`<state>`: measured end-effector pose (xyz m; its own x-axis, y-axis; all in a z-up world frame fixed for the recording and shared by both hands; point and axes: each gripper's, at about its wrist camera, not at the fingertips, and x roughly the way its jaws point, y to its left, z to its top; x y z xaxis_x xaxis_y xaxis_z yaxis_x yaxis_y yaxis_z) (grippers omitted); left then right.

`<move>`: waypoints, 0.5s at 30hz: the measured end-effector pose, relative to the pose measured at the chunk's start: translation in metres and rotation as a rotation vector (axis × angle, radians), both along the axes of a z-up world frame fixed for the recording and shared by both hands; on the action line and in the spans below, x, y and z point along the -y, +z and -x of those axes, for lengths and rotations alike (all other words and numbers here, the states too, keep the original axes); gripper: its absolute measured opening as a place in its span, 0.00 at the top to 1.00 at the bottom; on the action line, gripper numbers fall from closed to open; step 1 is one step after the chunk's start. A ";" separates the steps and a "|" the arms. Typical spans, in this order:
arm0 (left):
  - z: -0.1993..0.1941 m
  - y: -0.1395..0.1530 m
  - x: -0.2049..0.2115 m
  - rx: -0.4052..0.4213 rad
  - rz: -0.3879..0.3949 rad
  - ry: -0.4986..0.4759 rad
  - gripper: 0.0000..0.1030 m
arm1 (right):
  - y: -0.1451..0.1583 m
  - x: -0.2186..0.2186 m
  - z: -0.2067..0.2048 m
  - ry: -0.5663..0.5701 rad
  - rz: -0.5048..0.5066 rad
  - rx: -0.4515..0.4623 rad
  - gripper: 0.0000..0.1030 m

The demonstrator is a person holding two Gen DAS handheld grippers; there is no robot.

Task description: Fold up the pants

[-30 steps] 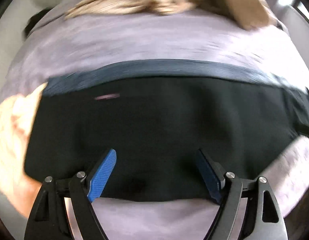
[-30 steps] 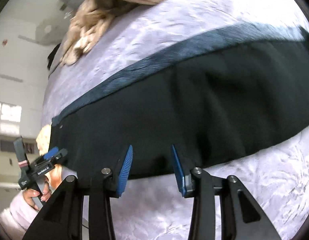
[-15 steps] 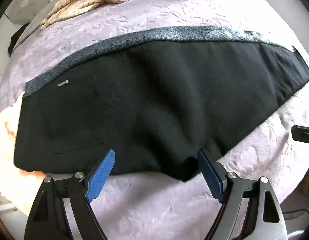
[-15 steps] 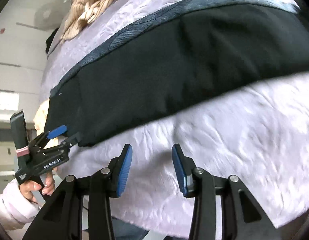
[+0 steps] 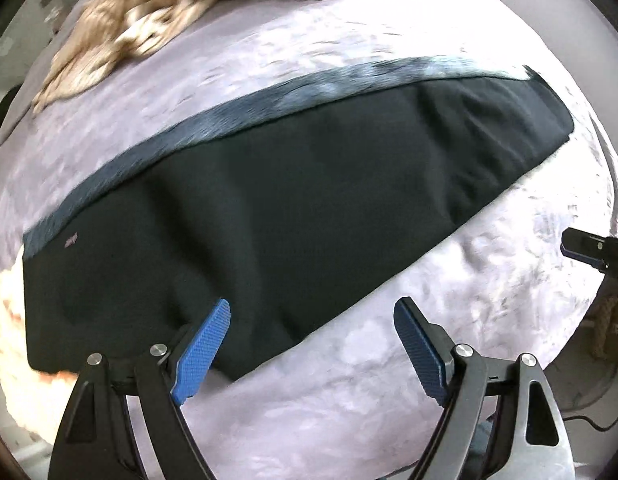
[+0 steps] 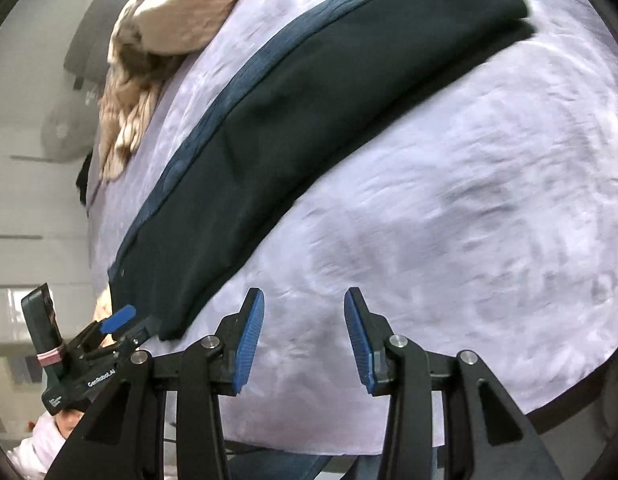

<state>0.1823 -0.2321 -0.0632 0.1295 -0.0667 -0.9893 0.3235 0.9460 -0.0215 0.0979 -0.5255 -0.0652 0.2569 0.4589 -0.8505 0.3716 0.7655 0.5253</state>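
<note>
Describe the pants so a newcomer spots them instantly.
Start at the lavender bedspread that fills both views. The pants are the long black garment lying flat across its middle, a grey-blue strip along the far edge. The only other clothing, a beige crumpled pile, lies beyond them.

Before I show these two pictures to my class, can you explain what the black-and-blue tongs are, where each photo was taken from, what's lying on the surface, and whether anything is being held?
No robot here: a person holds a hand-worked claw in each hand, each with a wide-angle camera looking out along its two blue-padded fingers.

One picture looks from the left claw, the other from the right claw. The right picture also shows the left claw from outside, at the lower left.

On the lilac bed cover lie black pants, folded lengthwise, leg on leg, into a long band, with a blue-grey edge along the far side. Beige clothes are heaped further back.

Both claws are open and hold nothing. The left one sits at the pants' near edge; the right one is over bare cover.
</note>
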 end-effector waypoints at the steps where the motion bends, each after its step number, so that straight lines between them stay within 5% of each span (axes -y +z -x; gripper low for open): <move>1: -0.001 0.001 0.009 0.000 0.001 -0.005 0.17 | 0.000 0.007 0.001 -0.016 -0.001 0.004 0.56; 15: -0.087 -0.016 0.147 0.028 0.043 0.033 0.17 | -0.010 0.176 -0.047 -0.360 -0.137 0.122 0.56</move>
